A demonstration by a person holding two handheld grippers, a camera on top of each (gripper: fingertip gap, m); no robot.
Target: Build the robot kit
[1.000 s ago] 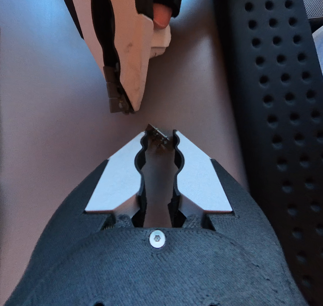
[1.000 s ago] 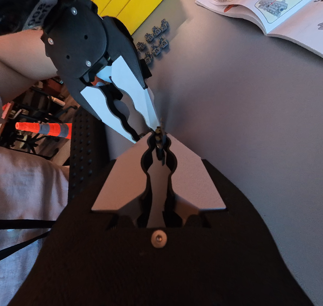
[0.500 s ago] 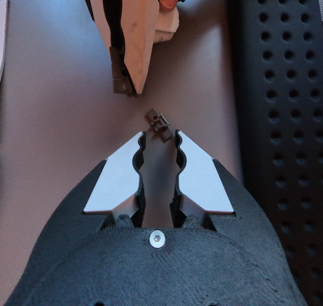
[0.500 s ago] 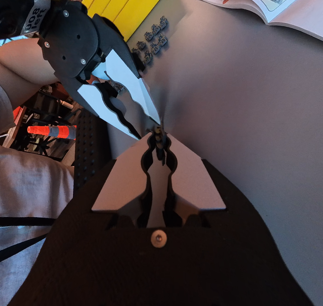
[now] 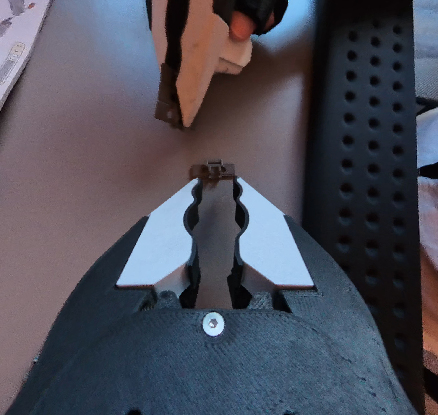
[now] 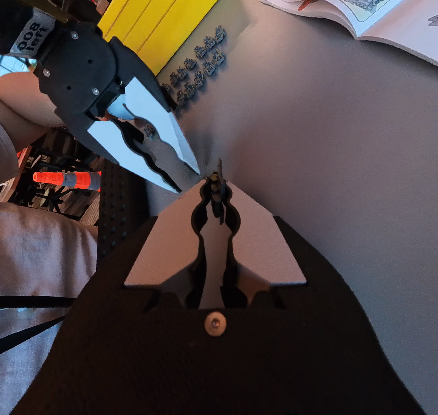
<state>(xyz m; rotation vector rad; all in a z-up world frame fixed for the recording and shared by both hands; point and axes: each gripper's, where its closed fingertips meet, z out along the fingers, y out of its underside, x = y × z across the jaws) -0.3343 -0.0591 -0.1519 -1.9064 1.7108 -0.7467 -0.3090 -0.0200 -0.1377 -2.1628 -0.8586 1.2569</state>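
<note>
My left gripper (image 5: 217,179) is open and holds nothing, low over the grey table (image 5: 71,190). A small grey toy-brick piece (image 5: 214,170) lies crosswise on the table just beyond its fingertips. My right gripper (image 6: 216,183) is shut on a thin dark grey brick piece (image 6: 218,204), held edge-on. In the left wrist view the right gripper (image 5: 175,119) hangs above and beyond the loose piece, with the held piece (image 5: 166,97) at its tip. In the right wrist view the left gripper (image 6: 187,182) sits close to the upper left, jaws apart.
Several small grey pieces (image 6: 201,67) lie in rows beside a yellow box (image 6: 166,12). An open instruction booklet (image 6: 379,12) lies at the far right, also seen in the left wrist view (image 5: 19,36). A black perforated panel (image 5: 367,166) borders the table. A person's pale sleeve (image 6: 42,249) is at the left.
A second ago my left gripper held the small piece at its tips. It opened, the piece dropped to the table and now lies turned crosswise. The right gripper drew back.
</note>
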